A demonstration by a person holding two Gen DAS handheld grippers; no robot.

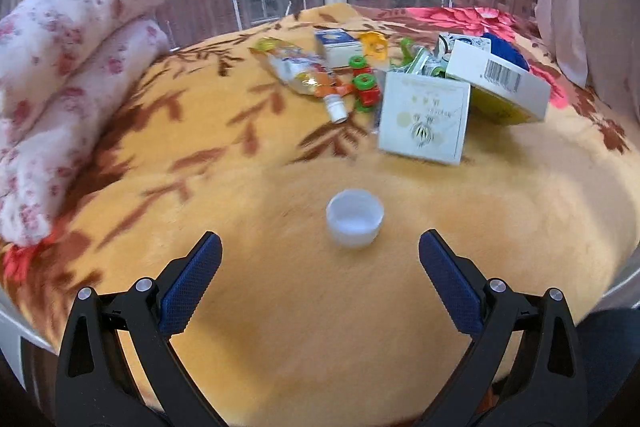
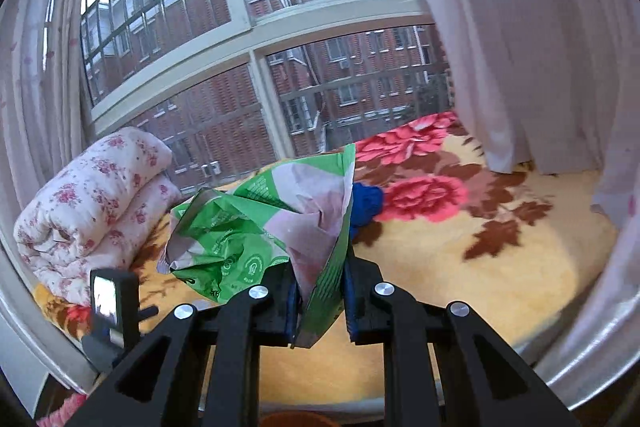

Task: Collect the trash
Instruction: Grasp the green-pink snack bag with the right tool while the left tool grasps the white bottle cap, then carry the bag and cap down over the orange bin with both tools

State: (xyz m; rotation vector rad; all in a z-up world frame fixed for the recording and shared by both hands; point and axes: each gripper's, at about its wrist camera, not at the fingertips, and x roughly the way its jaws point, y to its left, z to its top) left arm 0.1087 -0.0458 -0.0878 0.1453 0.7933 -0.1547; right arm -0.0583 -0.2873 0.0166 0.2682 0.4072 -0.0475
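My left gripper (image 1: 320,251) is open above the yellow floral blanket (image 1: 260,307), and a small white plastic cup (image 1: 355,223) lies just ahead of its blue pads, untouched. Farther back lies a heap of trash: a crushed clear bottle (image 1: 302,73), a white carton (image 1: 424,117), a barcode box (image 1: 500,81), a small blue-and-white box (image 1: 338,47) and green-and-red bits (image 1: 364,87). My right gripper (image 2: 320,291) is shut on a crumpled green and white wrapper (image 2: 264,223), held up above the bed.
A rolled pink floral quilt (image 1: 68,75) lies at the left of the bed, also in the right wrist view as the quilt (image 2: 92,203). A barred window (image 2: 224,75) and pale curtains (image 2: 520,39) stand behind. A blue cloth (image 2: 366,205) lies behind the wrapper.
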